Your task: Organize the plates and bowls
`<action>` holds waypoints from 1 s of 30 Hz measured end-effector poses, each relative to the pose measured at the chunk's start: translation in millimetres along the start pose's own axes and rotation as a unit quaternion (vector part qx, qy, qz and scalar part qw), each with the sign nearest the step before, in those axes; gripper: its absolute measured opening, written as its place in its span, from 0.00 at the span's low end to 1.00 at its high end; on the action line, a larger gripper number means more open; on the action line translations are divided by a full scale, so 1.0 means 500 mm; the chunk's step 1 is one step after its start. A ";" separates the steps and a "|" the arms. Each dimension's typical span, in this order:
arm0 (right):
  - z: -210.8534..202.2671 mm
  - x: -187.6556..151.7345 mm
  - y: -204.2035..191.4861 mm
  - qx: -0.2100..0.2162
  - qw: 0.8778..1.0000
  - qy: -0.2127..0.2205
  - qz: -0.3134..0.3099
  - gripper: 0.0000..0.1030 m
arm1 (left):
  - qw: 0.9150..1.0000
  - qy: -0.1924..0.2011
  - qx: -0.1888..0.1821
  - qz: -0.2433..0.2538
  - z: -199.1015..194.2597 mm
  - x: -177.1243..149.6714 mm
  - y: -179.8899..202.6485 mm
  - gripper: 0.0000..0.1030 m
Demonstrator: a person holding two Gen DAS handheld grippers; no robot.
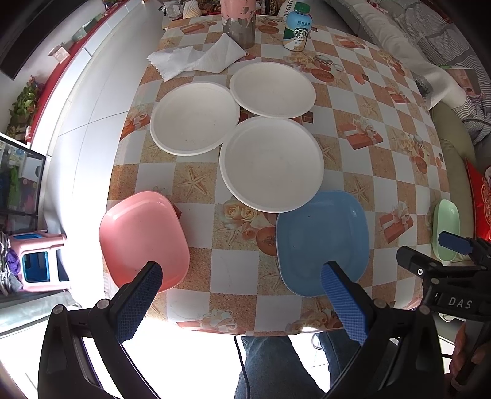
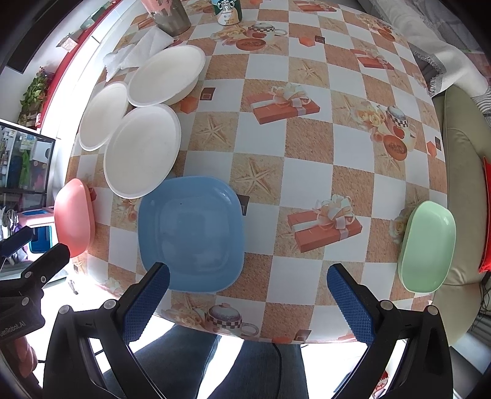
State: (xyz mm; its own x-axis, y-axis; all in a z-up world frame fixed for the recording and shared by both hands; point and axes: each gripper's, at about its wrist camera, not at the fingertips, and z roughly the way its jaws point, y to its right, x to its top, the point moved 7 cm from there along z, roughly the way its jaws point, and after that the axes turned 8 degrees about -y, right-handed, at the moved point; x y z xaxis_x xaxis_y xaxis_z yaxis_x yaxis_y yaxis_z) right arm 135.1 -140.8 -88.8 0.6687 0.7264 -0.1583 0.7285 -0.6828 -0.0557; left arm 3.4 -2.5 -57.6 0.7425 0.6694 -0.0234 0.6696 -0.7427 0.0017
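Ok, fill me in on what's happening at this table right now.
A person sits at the table holding a gripper in each hand. The left gripper and right gripper are both open and hold nothing, poised above the near edge. Nothing is stacked yet: three white plates overlap slightly toward the far left, the pink plate hangs over the left edge, the blue plate lies in front, and the green plate sits at the right edge.

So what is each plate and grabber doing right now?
left gripper: open, holding nothing
right gripper: open, holding nothing
pink plate: flat on table, untouched
blue plate: flat on table, untouched
green plate: at table edge, alone
three white plates: edges overlapping, not stacked
bottle: upright, cap on
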 end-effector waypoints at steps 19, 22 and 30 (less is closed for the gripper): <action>-0.009 0.019 0.027 0.002 1.000 0.000 0.004 1.00 | 1.000 -0.004 0.001 0.003 -0.005 0.026 0.031 1.00; -0.007 0.023 0.031 0.003 1.000 0.000 0.004 1.00 | 1.000 -0.006 0.000 0.001 -0.002 0.028 0.033 1.00; 0.017 0.022 0.038 0.000 1.000 -0.018 -0.002 1.00 | 0.999 -0.037 0.007 -0.017 0.045 0.022 0.022 1.00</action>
State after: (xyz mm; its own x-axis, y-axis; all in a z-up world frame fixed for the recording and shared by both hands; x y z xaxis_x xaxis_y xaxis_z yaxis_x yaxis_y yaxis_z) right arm 155.1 -146.3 -100.1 0.6597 0.7262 -0.1934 0.7314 -0.6796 -0.0572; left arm 18.8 -3.8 -80.3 0.7161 0.6913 -0.0966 0.6935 -0.7203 -0.0133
